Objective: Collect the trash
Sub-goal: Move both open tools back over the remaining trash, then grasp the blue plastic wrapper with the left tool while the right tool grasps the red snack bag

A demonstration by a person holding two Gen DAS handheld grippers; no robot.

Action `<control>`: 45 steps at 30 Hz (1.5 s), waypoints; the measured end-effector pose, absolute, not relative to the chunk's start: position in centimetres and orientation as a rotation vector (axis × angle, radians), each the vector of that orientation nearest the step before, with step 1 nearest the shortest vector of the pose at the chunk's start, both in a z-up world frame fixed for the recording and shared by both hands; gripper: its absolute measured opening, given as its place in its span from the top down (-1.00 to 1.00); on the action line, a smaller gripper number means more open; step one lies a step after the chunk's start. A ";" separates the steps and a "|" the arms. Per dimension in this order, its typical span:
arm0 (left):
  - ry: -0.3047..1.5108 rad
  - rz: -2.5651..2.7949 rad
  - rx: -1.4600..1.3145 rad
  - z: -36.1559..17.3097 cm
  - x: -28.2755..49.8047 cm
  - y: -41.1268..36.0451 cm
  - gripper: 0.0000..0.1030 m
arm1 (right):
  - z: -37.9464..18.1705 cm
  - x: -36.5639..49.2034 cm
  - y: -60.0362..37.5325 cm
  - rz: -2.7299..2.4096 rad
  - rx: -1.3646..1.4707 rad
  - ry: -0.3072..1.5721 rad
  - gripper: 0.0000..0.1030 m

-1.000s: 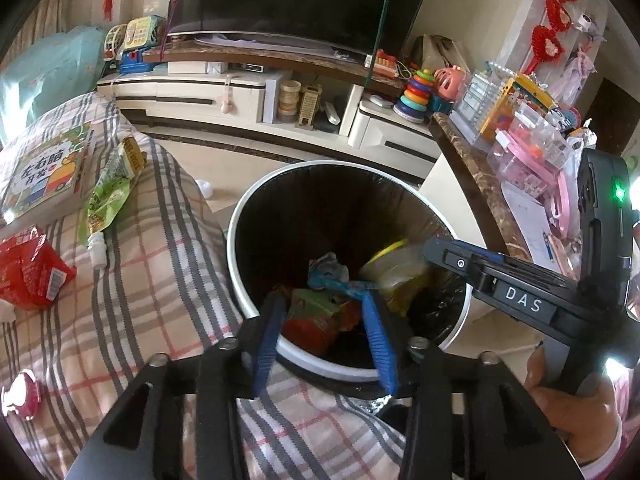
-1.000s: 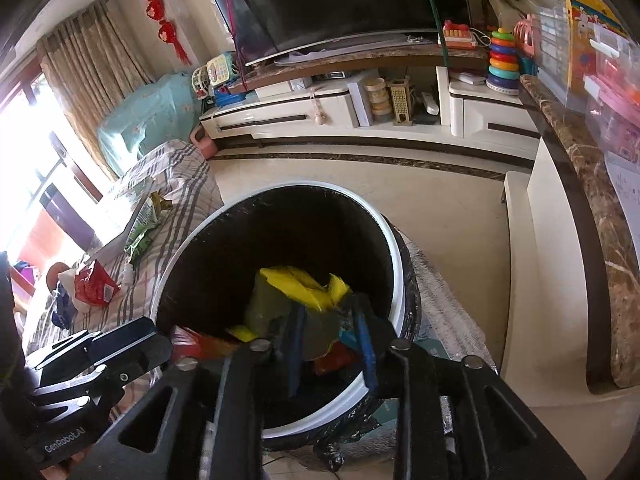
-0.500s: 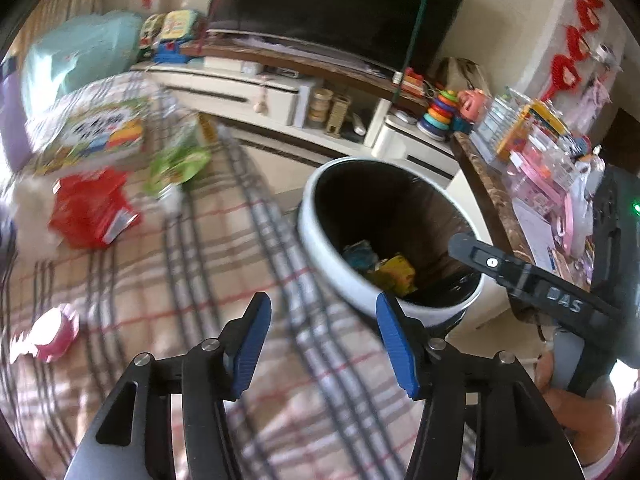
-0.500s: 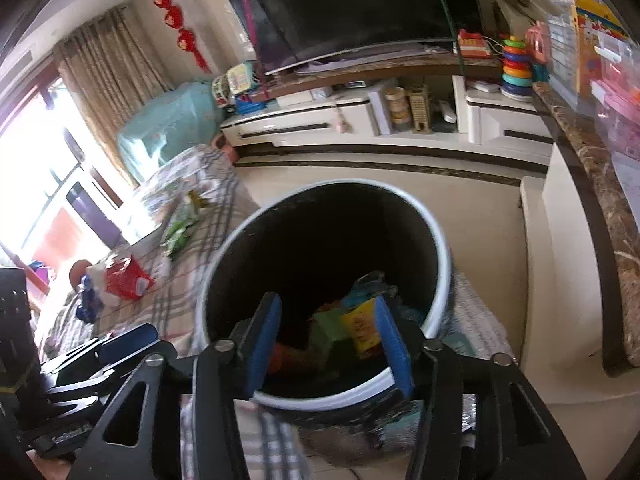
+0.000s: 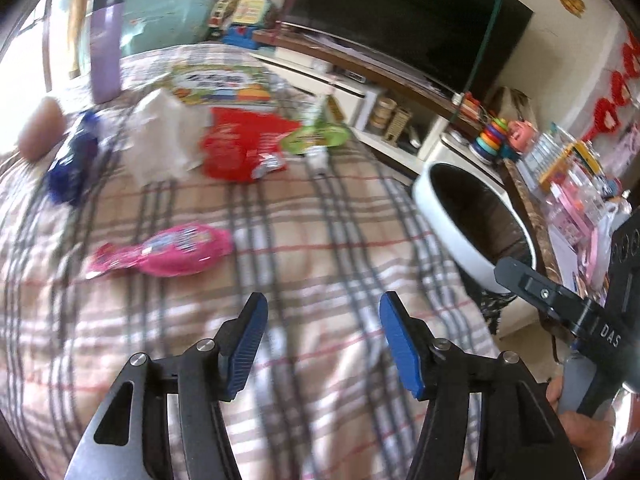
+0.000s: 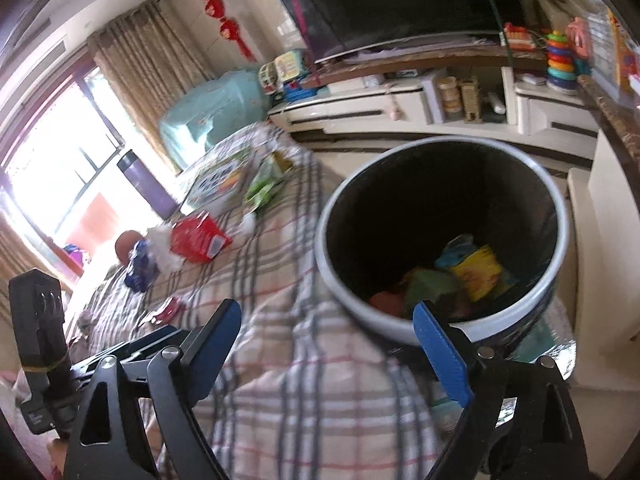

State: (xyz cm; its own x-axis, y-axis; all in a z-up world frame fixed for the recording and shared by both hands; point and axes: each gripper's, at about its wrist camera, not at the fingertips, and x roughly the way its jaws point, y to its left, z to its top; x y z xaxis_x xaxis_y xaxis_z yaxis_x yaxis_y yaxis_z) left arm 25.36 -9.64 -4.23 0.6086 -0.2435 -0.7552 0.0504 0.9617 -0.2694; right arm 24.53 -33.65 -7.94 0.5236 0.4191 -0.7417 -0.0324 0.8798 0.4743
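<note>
My left gripper (image 5: 320, 344) is open and empty above the plaid cloth (image 5: 304, 248). Ahead of it lie a pink wrapper (image 5: 168, 254), a red packet (image 5: 240, 148), crumpled white tissue (image 5: 164, 140), a blue wrapper (image 5: 70, 168) and a green packet (image 5: 316, 136). The white trash bin (image 5: 452, 236) stands to its right. My right gripper (image 6: 332, 340) is open and empty at the near rim of the bin (image 6: 556, 260), which holds yellow and green wrappers (image 6: 476, 272). The red packet (image 6: 196, 240) and green packet (image 6: 264, 188) lie to its left.
A purple flask (image 5: 105, 46) and a picture book (image 5: 220, 84) sit at the cloth's far side. A TV stand (image 6: 420, 108) with toys lines the back wall. A marble counter (image 5: 532, 208) with pink boxes is to the right of the bin.
Both grippers let go of wrappers into the bin and opened wide. The left one swung left and back over the cloth; the right one drew back to the bin's near rim.
</note>
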 end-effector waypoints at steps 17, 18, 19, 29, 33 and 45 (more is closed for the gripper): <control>0.895 -0.023 -0.301 -3.8 21.2 -2.6 -0.13 | -9.4 23.5 -25.9 0.412 0.417 1.040 -0.77; 0.894 -0.018 -0.302 -3.8 21.2 -2.3 -0.13 | -9.4 23.5 -25.6 0.416 0.415 1.041 -0.77; 0.893 -0.010 -0.303 -3.7 21.1 -2.1 -0.13 | -9.4 23.6 -25.3 0.420 0.413 1.041 -0.77; 0.889 0.041 -0.321 -3.9 22.7 0.8 -0.13 | -9.9 25.0 -22.2 0.449 0.390 1.040 -0.77; 0.882 0.067 -0.326 -3.7 23.7 2.0 -0.13 | -9.9 26.1 -21.3 0.456 0.386 1.031 -0.77; 0.852 0.148 -0.297 -3.8 27.8 5.1 -0.19 | -10.1 29.7 -18.6 0.480 0.345 1.020 -0.77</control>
State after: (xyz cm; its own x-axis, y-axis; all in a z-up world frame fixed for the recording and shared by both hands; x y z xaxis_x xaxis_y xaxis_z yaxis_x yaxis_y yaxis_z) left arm 27.80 5.13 -3.79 0.6517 0.0106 -0.7584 -0.2465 0.9486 -0.1985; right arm 29.68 -18.59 -10.14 0.4344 0.5328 -0.7262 -0.2200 0.8446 0.4881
